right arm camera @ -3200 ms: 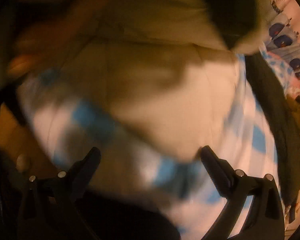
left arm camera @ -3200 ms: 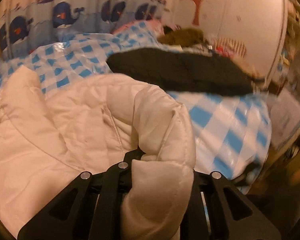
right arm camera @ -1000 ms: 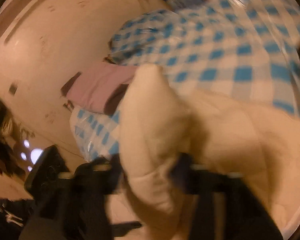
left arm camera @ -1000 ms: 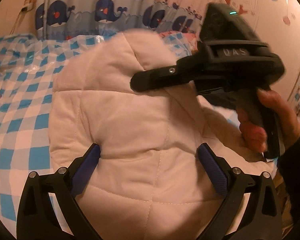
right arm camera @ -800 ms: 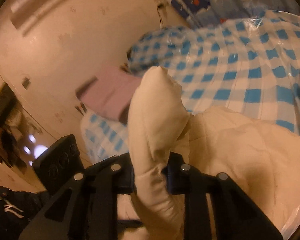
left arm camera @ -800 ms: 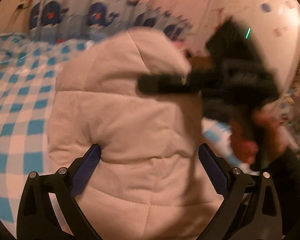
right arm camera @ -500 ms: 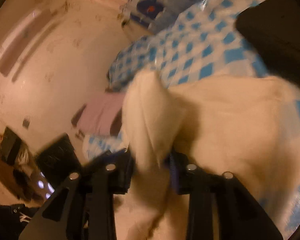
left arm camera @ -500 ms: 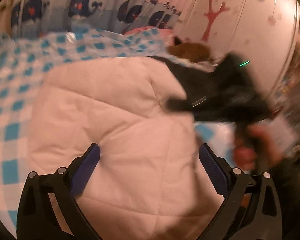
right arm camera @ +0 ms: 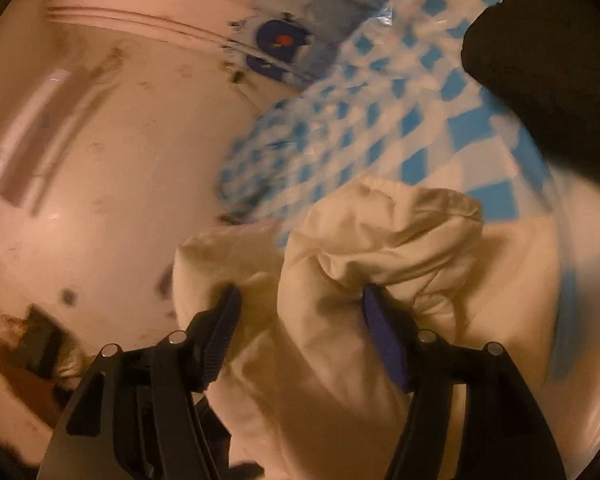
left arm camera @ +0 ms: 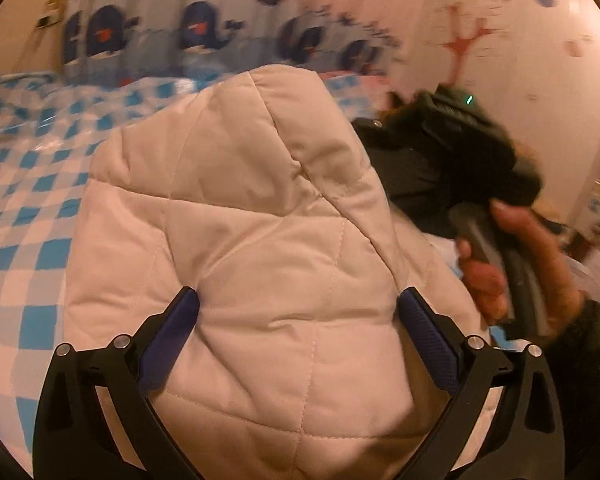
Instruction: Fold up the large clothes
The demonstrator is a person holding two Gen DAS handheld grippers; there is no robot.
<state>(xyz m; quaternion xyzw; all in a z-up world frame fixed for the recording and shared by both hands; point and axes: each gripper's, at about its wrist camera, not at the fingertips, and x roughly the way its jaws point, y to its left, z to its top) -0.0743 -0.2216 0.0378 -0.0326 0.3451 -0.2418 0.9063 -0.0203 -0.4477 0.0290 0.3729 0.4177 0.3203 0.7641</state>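
A cream quilted padded jacket (left arm camera: 260, 240) lies bunched on a blue-and-white checked bed cover (left arm camera: 28, 216). My left gripper (left arm camera: 298, 320) is open, its blue-padded fingers (left arm camera: 172, 328) spread wide over the jacket's folded top. My right gripper (right arm camera: 300, 312) is open, with a puffy fold of the jacket (right arm camera: 380, 248) lying loose between its fingers (right arm camera: 380, 328). The right gripper's black body, held by a hand, shows in the left wrist view (left arm camera: 460, 152) at the jacket's right edge.
A dark garment (right arm camera: 540, 60) lies on the bed cover beyond the jacket. A whale-print curtain (left arm camera: 196, 36) hangs behind the bed. A pale wall (right arm camera: 100, 160) stands to the left in the right wrist view.
My right gripper has opened and let go of the jacket fold it held shut. The left gripper stays open over the jacket, which now stands higher and more bunched.
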